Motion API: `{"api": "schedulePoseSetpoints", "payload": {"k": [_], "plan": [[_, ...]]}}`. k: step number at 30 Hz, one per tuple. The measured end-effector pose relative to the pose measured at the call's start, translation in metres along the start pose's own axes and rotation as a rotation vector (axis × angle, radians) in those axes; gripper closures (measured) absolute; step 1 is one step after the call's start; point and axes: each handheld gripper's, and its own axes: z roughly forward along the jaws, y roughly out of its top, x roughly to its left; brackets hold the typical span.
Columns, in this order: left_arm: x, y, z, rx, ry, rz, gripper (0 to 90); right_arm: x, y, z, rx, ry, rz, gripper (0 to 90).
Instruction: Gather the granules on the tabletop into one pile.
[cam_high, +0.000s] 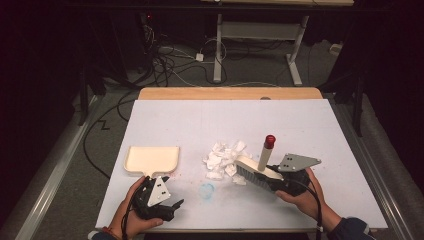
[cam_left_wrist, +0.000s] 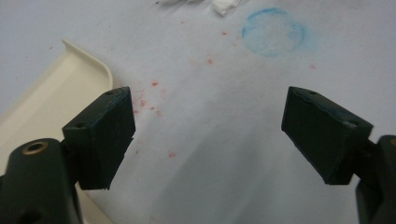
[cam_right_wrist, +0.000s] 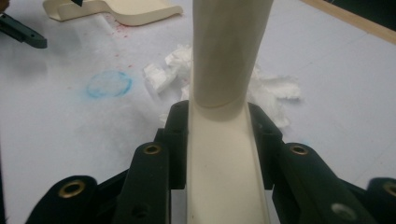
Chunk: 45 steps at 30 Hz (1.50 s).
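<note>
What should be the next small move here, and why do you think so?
Probably the left gripper should move forward and close on the dustpan handle. Its jaws stand open beside the pan, holding nothing, while the right gripper already clamps the brush, whose bristles touch the pile of paper scraps. The pan likely needs steadying before any sweeping toward it.

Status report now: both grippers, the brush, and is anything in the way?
Left gripper open, near dustpan handle. Right gripper shut on brush, bristles at paper scraps. Board between scraps and dustpan looks clear.
</note>
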Motion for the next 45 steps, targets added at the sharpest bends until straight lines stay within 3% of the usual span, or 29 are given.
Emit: {"api": "schedulePoseSetpoints", "payload": {"k": [5, 11, 17, 24, 30, 32, 35, 39, 45], "plan": [[0.0, 0.0, -0.001, -0.005, 0.001, 0.001, 17.1, 0.001, 0.009, 0.008, -0.005, 0.01, -0.012, 67.6], [0.0, -0.001, -0.003, -0.008, 0.0, -0.001, 17.0, 0.002, 0.02, -0.011, -0.047, 0.029, -0.044, 67.6], [0.0, 0.0, -0.003, -0.007, 0.003, 0.001, 17.1, -0.007, 0.026, -0.023, -0.103, 0.012, -0.023, 67.5], [0.0, 0.0, -0.002, -0.008, 0.001, 0.0, 17.0, -0.023, 0.038, -0.02, -0.135, -0.039, -0.028, 67.6], [0.002, -0.001, -0.003, -0.011, -0.002, -0.006, 17.0, -0.049, 0.046, 0.007, -0.122, -0.137, -0.088, 67.6], [0.002, -0.001, -0.002, -0.01, -0.002, -0.008, 17.1, -0.06, 0.047, 0.02, -0.123, -0.146, -0.08, 67.6], [0.002, -0.002, -0.002, -0.009, -0.005, -0.012, 17.0, -0.073, 0.047, 0.043, -0.078, -0.18, -0.082, 67.5], [0.002, -0.003, -0.002, -0.007, -0.009, -0.012, 17.1, -0.083, 0.046, 0.07, -0.033, -0.191, -0.095, 67.6], [0.003, -0.004, -0.001, -0.009, -0.014, -0.016, 17.0, -0.089, 0.046, 0.098, -0.048, -0.169, -0.107, 67.6]]}}
